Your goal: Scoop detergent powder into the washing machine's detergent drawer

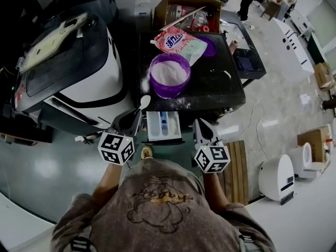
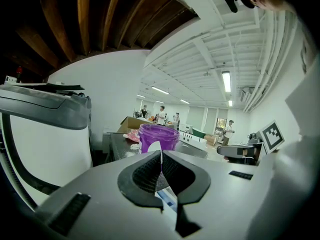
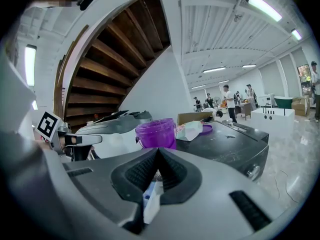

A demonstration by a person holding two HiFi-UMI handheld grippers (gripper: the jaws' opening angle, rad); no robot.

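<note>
A purple tub [image 1: 169, 75] of white powder stands on the black washing machine top [image 1: 220, 88]; it also shows in the left gripper view [image 2: 159, 136] and the right gripper view [image 3: 156, 132]. The white detergent drawer [image 1: 163, 126] is pulled out below the front edge, between both grippers. My left gripper [image 1: 137, 114] [image 2: 161, 156] is shut on a white spoon [image 1: 145, 102] [image 2: 153, 147], whose bowl points up toward the tub. My right gripper [image 1: 198, 125] [image 3: 158, 151] is shut with nothing in it, just right of the drawer.
A pink-and-white detergent bag [image 1: 178, 42], a purple lid [image 1: 211, 47] and a cardboard box [image 1: 186, 9] sit behind the tub. Spilled powder dusts the top near the tub. A white machine with a dark lid [image 1: 73, 62] stands close on the left. People stand far off.
</note>
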